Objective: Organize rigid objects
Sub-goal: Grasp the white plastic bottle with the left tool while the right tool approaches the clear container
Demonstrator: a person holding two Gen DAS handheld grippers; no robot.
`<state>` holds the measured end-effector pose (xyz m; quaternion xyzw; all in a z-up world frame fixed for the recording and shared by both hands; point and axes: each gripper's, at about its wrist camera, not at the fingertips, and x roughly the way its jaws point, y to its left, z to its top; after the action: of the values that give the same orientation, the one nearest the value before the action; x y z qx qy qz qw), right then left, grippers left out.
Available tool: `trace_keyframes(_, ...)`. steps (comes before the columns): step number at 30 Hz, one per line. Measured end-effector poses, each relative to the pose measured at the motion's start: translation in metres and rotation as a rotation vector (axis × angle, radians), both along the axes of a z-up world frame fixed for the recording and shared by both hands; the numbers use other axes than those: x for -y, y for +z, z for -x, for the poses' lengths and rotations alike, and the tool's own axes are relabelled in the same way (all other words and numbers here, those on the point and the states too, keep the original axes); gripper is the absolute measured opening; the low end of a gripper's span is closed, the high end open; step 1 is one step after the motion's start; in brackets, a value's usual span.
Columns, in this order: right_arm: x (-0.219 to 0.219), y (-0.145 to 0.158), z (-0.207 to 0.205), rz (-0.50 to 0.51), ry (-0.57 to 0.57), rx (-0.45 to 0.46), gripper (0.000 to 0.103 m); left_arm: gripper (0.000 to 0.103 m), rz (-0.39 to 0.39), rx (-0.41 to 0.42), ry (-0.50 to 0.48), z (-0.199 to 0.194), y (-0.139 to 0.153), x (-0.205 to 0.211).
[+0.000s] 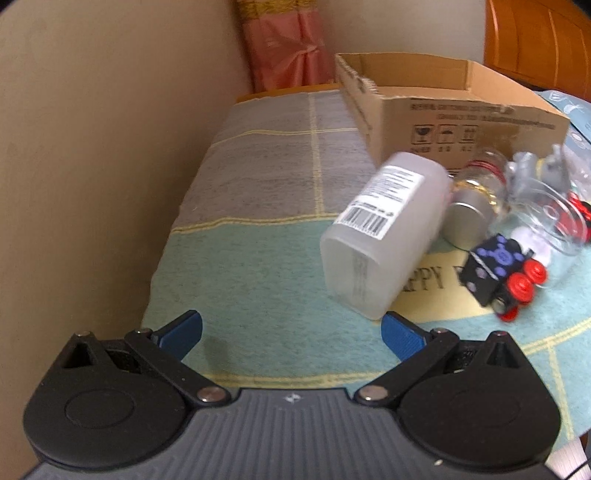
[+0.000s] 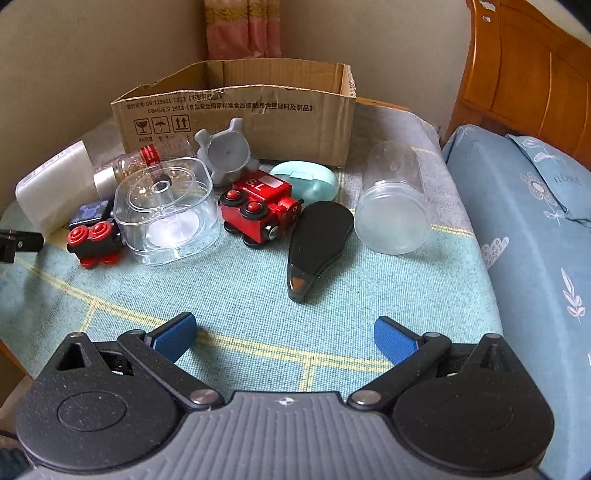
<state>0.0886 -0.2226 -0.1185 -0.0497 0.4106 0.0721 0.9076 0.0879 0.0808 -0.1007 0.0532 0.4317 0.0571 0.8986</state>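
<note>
Left wrist view: left gripper (image 1: 291, 332) wide open, empty; white container (image 1: 384, 232) lies just ahead-right—square up across its narrow sides before closing.

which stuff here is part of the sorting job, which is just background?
Job:
cardboard box
white bottle
small glass bottle
clear square container
black toy train
red toy train
grey knob piece
mint case
black case
frosted jar

Background:
curtain
pillow
wooden headboard
</note>
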Motion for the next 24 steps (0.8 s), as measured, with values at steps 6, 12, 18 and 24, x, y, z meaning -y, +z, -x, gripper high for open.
trace_keyframes(6, 0.001, -0.001, 0.003, -0.003, 0.009, 0.018, 0.103, 0.102, -0.016, 0.008, 0.017, -0.016, -0.002, -0.011)
trace_keyframes(12, 0.002, -0.002, 0.001, -0.002, 0.011, 0.026, 0.103, 0.102, -0.026, 0.024, 0.033, -0.031, -0.003, -0.019)
trace_keyframes(18, 0.002, -0.002, 0.002, -0.004, 0.014, 0.039, 0.103, 0.102, 0.107, 0.016, -0.049, -0.017, -0.001, -0.013)
trace_keyframes(24, 0.002, -0.004, 0.004, -0.009, 0.019, 0.06, 0.103, 0.102, 0.144, 0.076, -0.128, -0.015, 0.005, 0.005)
